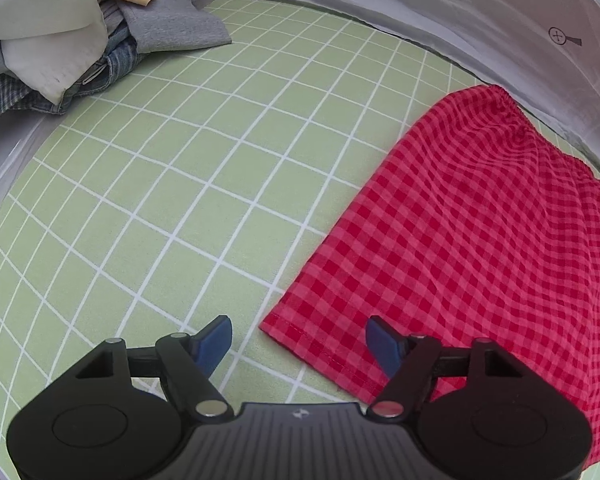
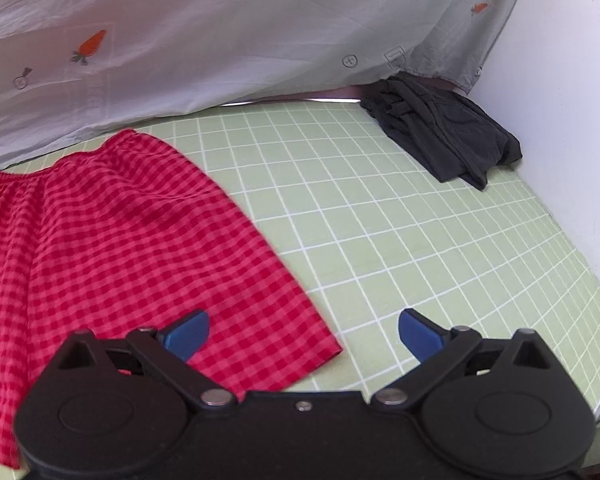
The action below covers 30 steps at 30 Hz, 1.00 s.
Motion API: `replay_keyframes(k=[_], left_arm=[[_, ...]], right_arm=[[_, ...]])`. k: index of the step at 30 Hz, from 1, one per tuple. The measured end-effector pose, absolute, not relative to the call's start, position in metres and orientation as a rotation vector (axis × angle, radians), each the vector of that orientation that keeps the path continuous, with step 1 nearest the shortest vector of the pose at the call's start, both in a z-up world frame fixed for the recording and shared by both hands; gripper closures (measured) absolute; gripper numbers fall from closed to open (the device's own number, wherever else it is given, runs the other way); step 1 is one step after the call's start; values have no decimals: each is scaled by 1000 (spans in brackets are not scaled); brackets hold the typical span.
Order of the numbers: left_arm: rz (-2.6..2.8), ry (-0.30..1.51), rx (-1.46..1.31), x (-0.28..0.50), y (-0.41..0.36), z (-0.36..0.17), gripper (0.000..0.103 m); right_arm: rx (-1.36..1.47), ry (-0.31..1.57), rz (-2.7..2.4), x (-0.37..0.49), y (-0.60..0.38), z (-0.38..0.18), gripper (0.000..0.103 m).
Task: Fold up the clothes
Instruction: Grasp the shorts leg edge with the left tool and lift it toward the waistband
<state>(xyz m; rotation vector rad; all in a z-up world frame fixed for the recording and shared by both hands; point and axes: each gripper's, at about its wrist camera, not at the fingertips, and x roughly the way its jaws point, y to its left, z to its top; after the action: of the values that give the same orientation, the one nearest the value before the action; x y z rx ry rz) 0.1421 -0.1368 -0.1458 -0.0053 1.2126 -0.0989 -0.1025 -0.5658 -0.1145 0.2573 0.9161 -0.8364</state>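
Observation:
Red checked shorts (image 1: 472, 240) lie flat on the green grid mat (image 1: 180, 200), elastic waistband at the far side, hems toward me. My left gripper (image 1: 299, 340) is open and empty, hovering at the shorts' near left hem corner. In the right wrist view the same shorts (image 2: 120, 240) fill the left half. My right gripper (image 2: 303, 334) is open and empty, just above the shorts' near right hem corner, its left finger (image 2: 186, 334) over the cloth.
A pile of unfolded clothes (image 1: 72, 36) in grey, white, denim and beige sits at the far left. A folded dark garment (image 2: 444, 132) lies at the far right by a white wall (image 2: 560, 120). A grey sheet with carrot prints (image 2: 220, 40) hangs along the back.

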Motion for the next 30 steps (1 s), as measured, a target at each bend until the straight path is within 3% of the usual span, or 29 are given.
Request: replay_keyframes(k=[7,10,11,15,30], left_arm=[[-65,1206,47,143,-146,-154,42],[-92,1177,56,144,-150,-151,66],[-99,1178,43,146,-150,-151,80],[-134,1188,-20,152,-148,-150,99],[-101,1004,-114,170,-106,-90,100]], right_arm=[[364,929,-860,-96,-591,-127,1],[371,948,-869,-102,-588,-131,1],[374,954,-872,-104,-587,-133,1],[390,974,-880,-111,-583,-137,1],[534,886,-964,-155,-583,-128,1]])
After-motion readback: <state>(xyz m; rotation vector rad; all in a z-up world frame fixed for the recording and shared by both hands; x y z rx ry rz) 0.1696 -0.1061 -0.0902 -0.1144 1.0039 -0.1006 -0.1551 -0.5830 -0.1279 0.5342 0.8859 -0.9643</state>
